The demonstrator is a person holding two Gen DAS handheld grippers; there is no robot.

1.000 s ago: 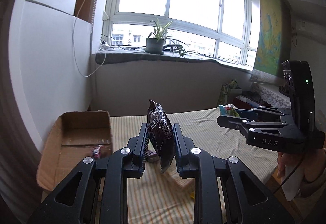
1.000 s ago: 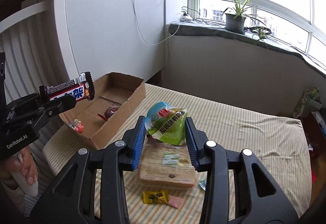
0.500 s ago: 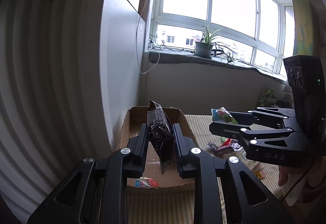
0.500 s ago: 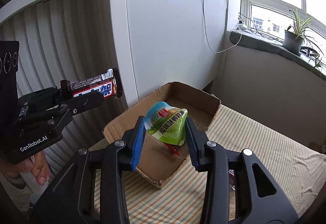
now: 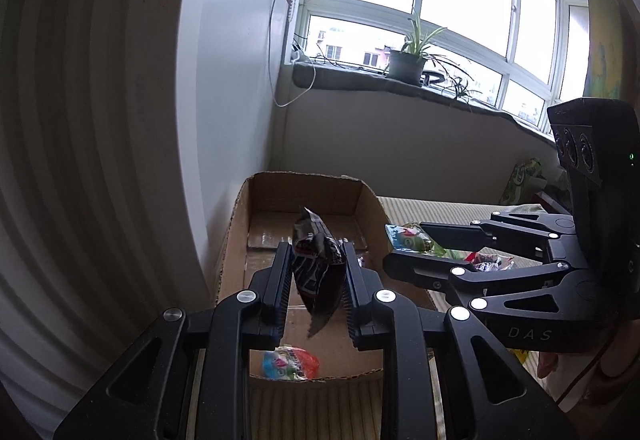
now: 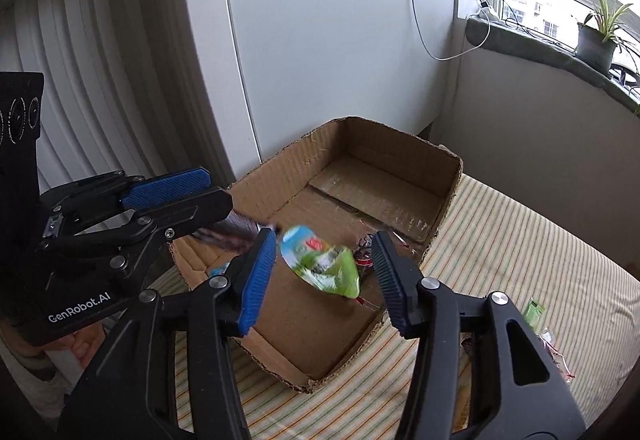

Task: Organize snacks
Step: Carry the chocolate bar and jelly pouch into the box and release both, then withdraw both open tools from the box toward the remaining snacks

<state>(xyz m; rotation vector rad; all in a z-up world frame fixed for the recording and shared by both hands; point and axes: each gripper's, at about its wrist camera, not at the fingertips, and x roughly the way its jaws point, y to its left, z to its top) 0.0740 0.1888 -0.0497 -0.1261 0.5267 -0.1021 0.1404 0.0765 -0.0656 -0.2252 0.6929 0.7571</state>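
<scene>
Right claw [image 6: 326,272] opening, green packet [image 6: 324,268] loose above cardboard box [image 6: 400,176].

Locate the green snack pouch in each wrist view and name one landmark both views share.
Left wrist view: the green snack pouch sits right of centre, between the right tongs, beside the cardboard box.
Right wrist view: the pouch is at centre, blurred, loose between the opening tongs, above the box floor.
Shared landmark: the potted plant on the windowsill.
</scene>
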